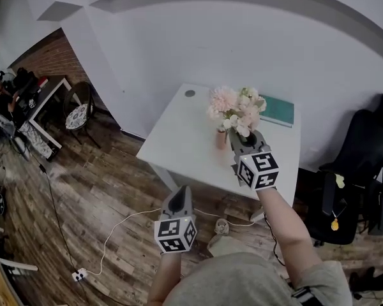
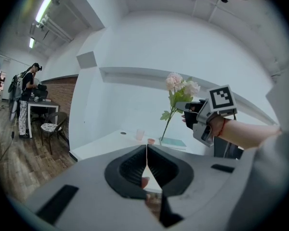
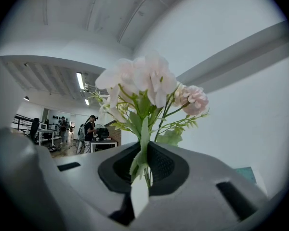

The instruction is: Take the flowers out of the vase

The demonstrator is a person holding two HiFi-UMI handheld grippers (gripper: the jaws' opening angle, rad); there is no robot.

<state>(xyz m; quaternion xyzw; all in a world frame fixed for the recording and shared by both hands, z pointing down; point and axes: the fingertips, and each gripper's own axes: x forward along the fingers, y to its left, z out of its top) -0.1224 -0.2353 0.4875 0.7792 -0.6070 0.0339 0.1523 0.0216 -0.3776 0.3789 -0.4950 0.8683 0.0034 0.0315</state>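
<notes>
A bunch of pink and cream flowers (image 1: 235,109) with green leaves is up above the white table (image 1: 179,139). My right gripper (image 1: 238,134) is shut on its stems; in the right gripper view the stems (image 3: 143,150) run between the closed jaws with the blooms (image 3: 144,78) above. From the left gripper view the flowers (image 2: 180,88) hang from the right gripper (image 2: 188,107), the long stem reaching down beside the small pink vase (image 2: 140,134), apart from it. The vase (image 1: 221,138) stands on the table. My left gripper (image 1: 180,193) is shut and empty, short of the table's front edge.
A teal book (image 1: 277,110) lies at the table's back right. A dark chair (image 1: 354,171) stands to the right. A white cable (image 1: 115,228) runs over the wooden floor. People stand at a desk (image 1: 32,104) far left. A small orange thing (image 2: 151,141) sits by the vase.
</notes>
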